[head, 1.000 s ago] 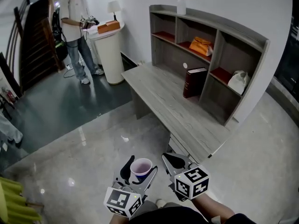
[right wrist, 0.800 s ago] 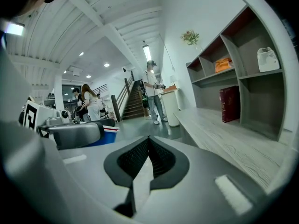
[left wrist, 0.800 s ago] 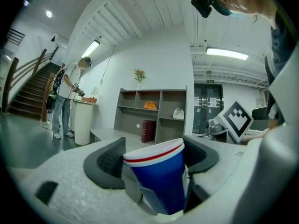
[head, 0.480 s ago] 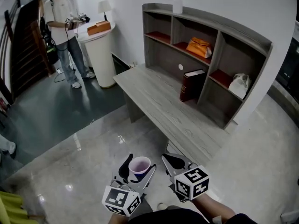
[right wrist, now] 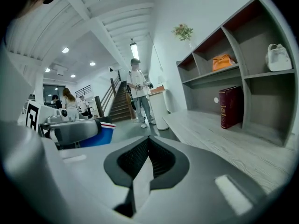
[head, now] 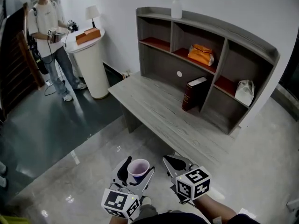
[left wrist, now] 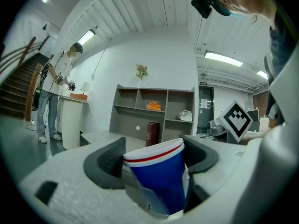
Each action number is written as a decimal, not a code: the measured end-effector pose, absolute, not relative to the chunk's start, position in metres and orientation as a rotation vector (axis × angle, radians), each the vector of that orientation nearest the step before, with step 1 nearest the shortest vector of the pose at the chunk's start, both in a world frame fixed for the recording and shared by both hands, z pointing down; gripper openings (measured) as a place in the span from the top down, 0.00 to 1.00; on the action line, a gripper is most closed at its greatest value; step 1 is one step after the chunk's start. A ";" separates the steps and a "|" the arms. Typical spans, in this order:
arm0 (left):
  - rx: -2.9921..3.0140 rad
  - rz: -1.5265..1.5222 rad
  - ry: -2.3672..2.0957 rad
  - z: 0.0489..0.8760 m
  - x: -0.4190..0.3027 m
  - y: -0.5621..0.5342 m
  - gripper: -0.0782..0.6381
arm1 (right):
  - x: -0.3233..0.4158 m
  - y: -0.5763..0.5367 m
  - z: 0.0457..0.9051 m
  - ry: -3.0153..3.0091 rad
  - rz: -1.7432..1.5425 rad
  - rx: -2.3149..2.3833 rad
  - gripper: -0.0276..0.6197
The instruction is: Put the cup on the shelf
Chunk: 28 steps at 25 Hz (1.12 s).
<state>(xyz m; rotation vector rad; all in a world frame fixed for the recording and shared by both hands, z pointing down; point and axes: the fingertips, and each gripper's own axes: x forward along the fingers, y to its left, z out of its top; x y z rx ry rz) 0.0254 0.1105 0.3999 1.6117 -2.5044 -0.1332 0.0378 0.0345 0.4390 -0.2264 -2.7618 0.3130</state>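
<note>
A blue paper cup (head: 138, 170) with a white rim and a red stripe stands upright between the jaws of my left gripper (head: 136, 169), which is shut on it. The same cup (left wrist: 159, 177) fills the middle of the left gripper view, pinched between the two dark pads. My right gripper (head: 174, 162) is beside it at the right, shut with nothing in it; its pads (right wrist: 145, 160) meet. The grey shelf unit (head: 205, 69) stands on the desk (head: 159, 108) ahead, well beyond both grippers.
In the shelf sit an orange bag (head: 201, 54), a dark red book (head: 192, 93) and a white bag (head: 245, 91); a vase (head: 176, 7) stands on top. A person (head: 46, 41) stands by a round white pedestal (head: 91, 62) at the back left. Glossy floor lies below.
The view has shifted: desk and shelf now sit slightly more to the left and nearer, the person further left. Both grippers keep their places, the cup still held.
</note>
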 end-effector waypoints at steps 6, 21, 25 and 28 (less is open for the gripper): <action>1.675 -0.105 -2.475 0.395 -0.023 0.122 0.39 | -0.007 0.046 0.435 -2.776 0.337 -0.179 0.96; 1.687 -0.098 -2.432 0.404 -0.103 0.143 0.39 | -0.094 0.056 0.434 -2.772 0.350 -0.137 0.96; 1.697 -0.105 -2.422 0.404 -0.123 0.129 0.39 | -0.118 0.045 0.433 -2.774 0.353 -0.129 0.96; 1.711 -0.105 -2.427 0.402 -0.140 0.115 0.39 | -0.136 0.032 0.435 -2.779 0.365 -0.129 0.96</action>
